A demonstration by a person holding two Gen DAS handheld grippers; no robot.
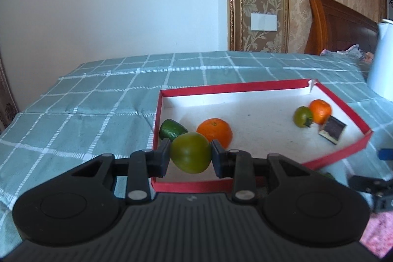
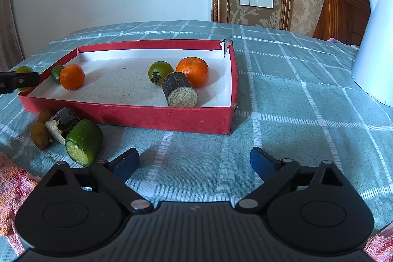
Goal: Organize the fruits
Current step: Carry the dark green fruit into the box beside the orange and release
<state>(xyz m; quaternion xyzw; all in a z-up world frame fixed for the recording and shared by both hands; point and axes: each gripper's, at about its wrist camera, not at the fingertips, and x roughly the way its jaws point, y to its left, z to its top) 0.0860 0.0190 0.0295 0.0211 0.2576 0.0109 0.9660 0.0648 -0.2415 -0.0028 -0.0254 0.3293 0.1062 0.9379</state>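
Note:
My left gripper (image 1: pixel 191 154) is shut on a green tomato (image 1: pixel 191 152) and holds it above the near left corner of the red box (image 1: pixel 221 87). Inside the box lie an orange (image 1: pixel 215 131), a small green fruit (image 1: pixel 172 130), a second green tomato (image 1: pixel 302 116), a second orange (image 1: pixel 320 111) and a dark cane piece (image 1: pixel 332 130). My right gripper (image 2: pixel 194 162) is open and empty over the cloth in front of the red box (image 2: pixel 137 118). A green cane piece (image 2: pixel 83 143), a dark cane piece (image 2: pixel 64 123) and brown fruits (image 2: pixel 40 135) lie outside the box.
A white jug (image 2: pixel 373 46) stands on the checked tablecloth (image 2: pixel 294 90) at the right. A pink towel (image 2: pixel 12 188) lies at the near left. A wooden headboard (image 2: pixel 341 9) and wall are behind the table.

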